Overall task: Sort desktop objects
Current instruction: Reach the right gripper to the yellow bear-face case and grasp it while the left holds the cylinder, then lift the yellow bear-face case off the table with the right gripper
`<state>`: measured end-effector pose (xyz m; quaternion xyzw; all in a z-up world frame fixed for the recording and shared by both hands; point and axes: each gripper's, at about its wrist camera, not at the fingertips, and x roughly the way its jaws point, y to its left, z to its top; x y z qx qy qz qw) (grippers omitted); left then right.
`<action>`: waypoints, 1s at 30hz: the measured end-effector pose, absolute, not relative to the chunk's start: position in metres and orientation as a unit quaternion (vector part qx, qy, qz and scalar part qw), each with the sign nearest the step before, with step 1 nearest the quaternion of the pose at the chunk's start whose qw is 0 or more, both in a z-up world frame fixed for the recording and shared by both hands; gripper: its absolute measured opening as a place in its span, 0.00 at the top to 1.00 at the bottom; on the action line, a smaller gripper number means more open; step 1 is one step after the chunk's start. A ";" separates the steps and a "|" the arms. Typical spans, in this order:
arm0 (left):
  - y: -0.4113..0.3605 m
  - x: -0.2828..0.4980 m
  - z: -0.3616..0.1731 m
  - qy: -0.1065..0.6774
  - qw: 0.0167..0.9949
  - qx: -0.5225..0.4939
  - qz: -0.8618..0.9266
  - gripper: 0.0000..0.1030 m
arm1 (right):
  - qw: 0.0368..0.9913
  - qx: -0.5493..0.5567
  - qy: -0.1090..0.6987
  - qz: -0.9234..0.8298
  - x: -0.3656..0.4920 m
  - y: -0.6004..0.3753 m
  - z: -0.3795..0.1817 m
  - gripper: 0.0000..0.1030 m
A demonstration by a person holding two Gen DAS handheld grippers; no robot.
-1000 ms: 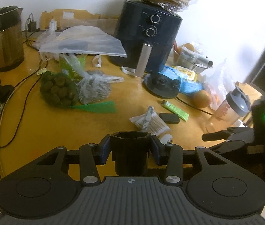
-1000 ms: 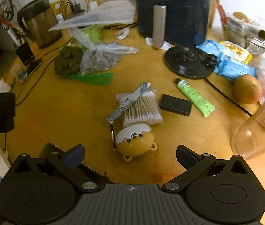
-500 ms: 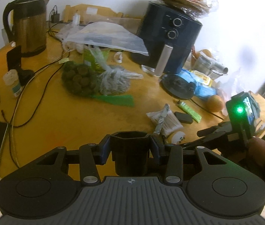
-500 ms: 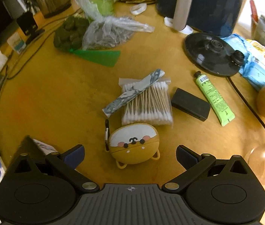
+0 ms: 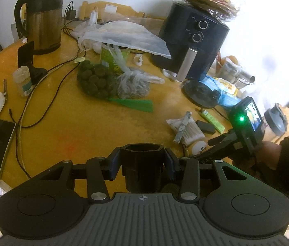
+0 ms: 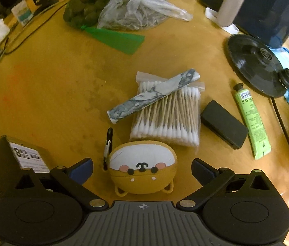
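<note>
In the left wrist view, the left tool [image 5: 142, 164] is clamped on a black hexagonal cup [image 5: 142, 157], which stands upright between its blue pads above the near edge of the yellow surface [image 5: 83, 127]. Off to the right, the right tool [image 5: 216, 145] reaches down toward a small cluster of things: a bag of cotton swabs [image 5: 187, 128], a black case [image 5: 205, 127] and a green tube [image 5: 212, 119]. Farther back stand a kettle [image 5: 42, 20] and a dark air fryer [image 5: 191, 47] (with wrapped flatbreads stacked on top).

In the right wrist view, the right tool [image 6: 142, 169] has its fingers spread wide, and the yellow dog-faced earbud case [image 6: 142, 168] sits on the surface directly between them, touching neither pad. A black clip [image 6: 107, 143] juts from the case's left side. Just beyond it lies the bag of cotton swabs [image 6: 169, 116], with a grey marbled stick [image 6: 152, 96] resting diagonally across it. To the right lie the black case [image 6: 224, 125] and then the green tube [image 6: 251, 121], side by side but apart. A round black kettle base [image 6: 255, 63] lies farther back on the right.
</note>
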<state>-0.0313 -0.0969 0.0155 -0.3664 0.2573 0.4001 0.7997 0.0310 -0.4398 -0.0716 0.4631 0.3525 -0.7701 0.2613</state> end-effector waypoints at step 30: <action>-0.101 -0.025 0.015 0.270 0.805 -0.365 0.381 0.58 | 0.241 0.461 0.339 -0.784 0.038 -0.436 -0.067 0.22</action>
